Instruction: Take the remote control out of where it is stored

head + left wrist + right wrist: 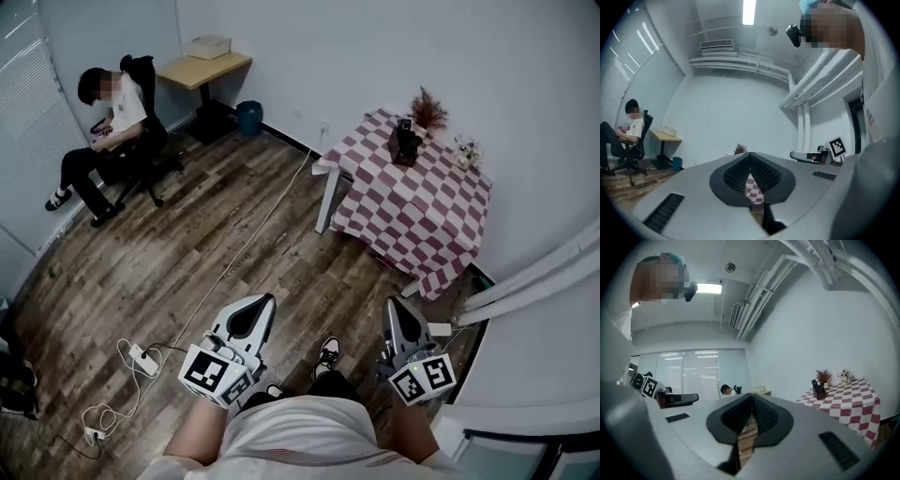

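Note:
A black holder (405,144) with dark upright items in it stands on the red-and-white checked table (422,211) at the far right. The remote control cannot be told apart at this distance. The right gripper view also shows the holder (819,391), far off on the tablecloth. My left gripper (254,307) and right gripper (398,307) are held close to my body over the wooden floor, well short of the table. Both have their jaws together with nothing between them. The left gripper (750,155) shows only a sliver of checked cloth past its pads, and the right gripper (752,395) shows floorboards.
A dried plant (428,110) and small ornament (466,152) stand on the table near the holder. A person sits on an office chair (141,141) at the far left, by a small desk (204,67) and blue bin (249,117). A power strip (143,359) and cable lie on the floor.

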Demonstrator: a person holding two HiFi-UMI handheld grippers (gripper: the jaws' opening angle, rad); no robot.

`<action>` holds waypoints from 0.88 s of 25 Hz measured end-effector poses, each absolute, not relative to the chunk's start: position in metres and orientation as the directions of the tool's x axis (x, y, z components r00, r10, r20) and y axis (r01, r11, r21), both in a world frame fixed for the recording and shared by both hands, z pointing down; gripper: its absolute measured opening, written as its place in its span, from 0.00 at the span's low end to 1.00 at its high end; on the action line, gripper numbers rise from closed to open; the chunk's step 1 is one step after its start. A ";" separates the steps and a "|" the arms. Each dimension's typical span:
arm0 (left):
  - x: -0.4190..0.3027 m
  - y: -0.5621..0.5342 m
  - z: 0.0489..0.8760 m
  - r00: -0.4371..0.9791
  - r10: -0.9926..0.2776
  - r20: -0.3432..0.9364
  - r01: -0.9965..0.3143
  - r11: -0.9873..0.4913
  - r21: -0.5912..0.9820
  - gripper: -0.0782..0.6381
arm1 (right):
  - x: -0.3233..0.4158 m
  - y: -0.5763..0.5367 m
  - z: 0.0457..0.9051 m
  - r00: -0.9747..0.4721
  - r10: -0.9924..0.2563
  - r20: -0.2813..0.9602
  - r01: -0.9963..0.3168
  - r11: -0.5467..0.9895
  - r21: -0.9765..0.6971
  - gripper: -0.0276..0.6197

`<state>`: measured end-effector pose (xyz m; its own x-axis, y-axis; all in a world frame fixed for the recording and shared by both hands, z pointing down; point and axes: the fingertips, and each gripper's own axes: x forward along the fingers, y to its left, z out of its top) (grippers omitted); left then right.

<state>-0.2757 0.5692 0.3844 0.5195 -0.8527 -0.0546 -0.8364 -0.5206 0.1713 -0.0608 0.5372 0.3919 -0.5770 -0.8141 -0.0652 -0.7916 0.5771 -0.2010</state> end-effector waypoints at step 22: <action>-0.188 0.332 0.366 0.529 -0.848 0.012 -0.840 -0.522 0.147 0.12 | 0.030 0.292 0.399 -0.546 -0.837 -0.031 -0.797 0.530 -0.289 0.07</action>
